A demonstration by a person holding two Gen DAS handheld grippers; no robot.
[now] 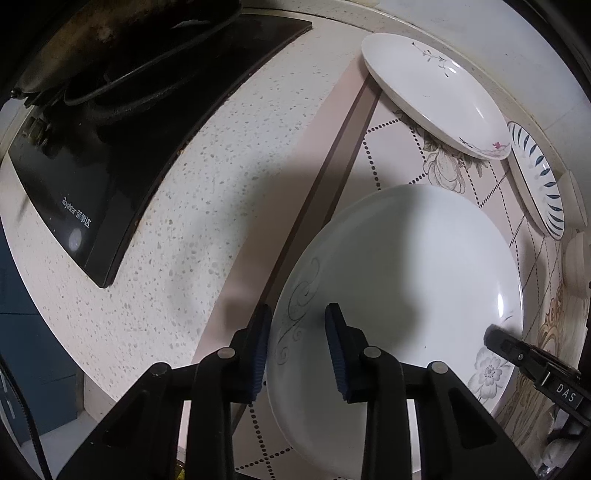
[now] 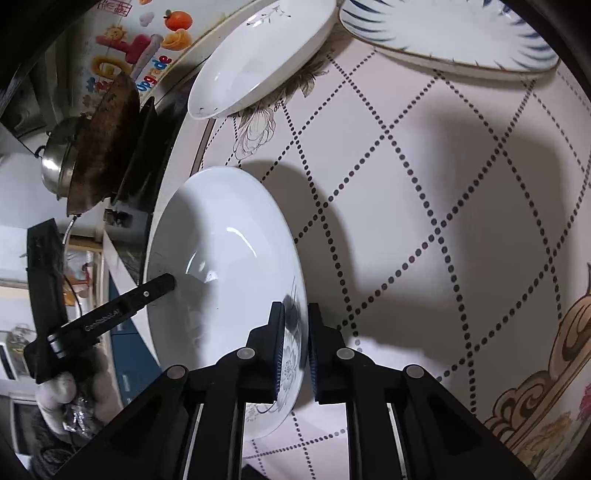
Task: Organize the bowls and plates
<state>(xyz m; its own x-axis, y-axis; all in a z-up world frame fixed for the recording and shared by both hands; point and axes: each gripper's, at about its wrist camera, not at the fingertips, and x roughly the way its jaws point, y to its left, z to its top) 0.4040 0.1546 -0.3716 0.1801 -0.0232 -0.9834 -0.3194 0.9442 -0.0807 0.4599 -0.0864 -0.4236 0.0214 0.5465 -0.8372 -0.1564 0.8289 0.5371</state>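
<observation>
A large white plate with grey swirl and flower prints is held above the patterned mat; it also shows in the right wrist view. My left gripper straddles its left rim with the jaws apart, one pad outside and one over the plate. My right gripper is shut on the plate's flowered rim; it shows in the left wrist view. A white plate with a twig print and a blue-striped plate lie at the back, also seen in the right wrist view as the white plate and the striped plate.
A black gas stove with a dark wok stands to the left on the speckled counter. A pink mat with dotted diamonds covers the counter under the plates. A pale bowl-like object sits at the far right.
</observation>
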